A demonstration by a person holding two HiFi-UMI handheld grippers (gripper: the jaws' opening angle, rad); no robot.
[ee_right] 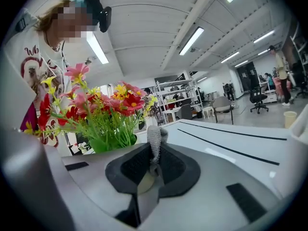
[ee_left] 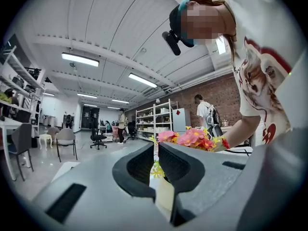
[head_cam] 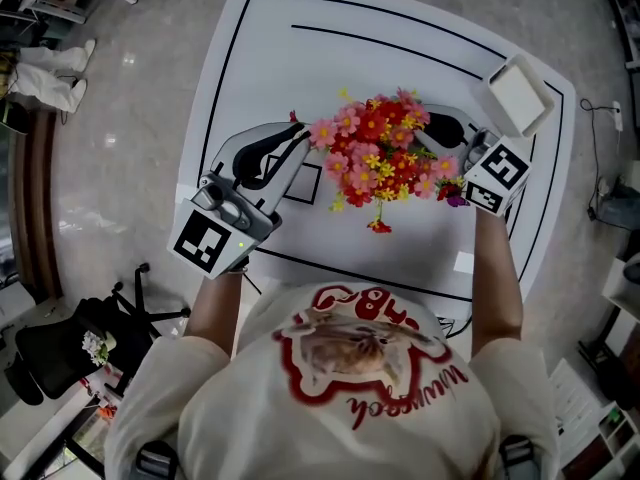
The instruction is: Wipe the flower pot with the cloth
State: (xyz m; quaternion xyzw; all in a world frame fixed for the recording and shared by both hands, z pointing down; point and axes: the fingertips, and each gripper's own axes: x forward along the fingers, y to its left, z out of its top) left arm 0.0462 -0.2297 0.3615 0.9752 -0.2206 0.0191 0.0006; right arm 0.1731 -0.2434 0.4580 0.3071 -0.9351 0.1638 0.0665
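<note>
A bunch of pink, red and yellow flowers (head_cam: 380, 153) stands mid-table and hides its pot from the head view. My left gripper (head_cam: 300, 148) reaches in from the left, its jaws nearly closed on the pale wall of the flower pot (ee_left: 162, 194), with the flowers (ee_left: 192, 138) just beyond. From the right comes my right gripper (head_cam: 428, 130), shut on a grey knitted cloth (ee_right: 154, 146) that sticks up between its pads. In the right gripper view the flowers (ee_right: 101, 109) rise to the left of the jaws, and the pot is hidden there.
The white table (head_cam: 300, 58) carries black guide lines. A white square tray (head_cam: 518, 93) sits at its far right corner, just past the right gripper. A small white card (head_cam: 463, 261) lies near the front edge. A black office chair (head_cam: 60, 353) stands on the floor at the left.
</note>
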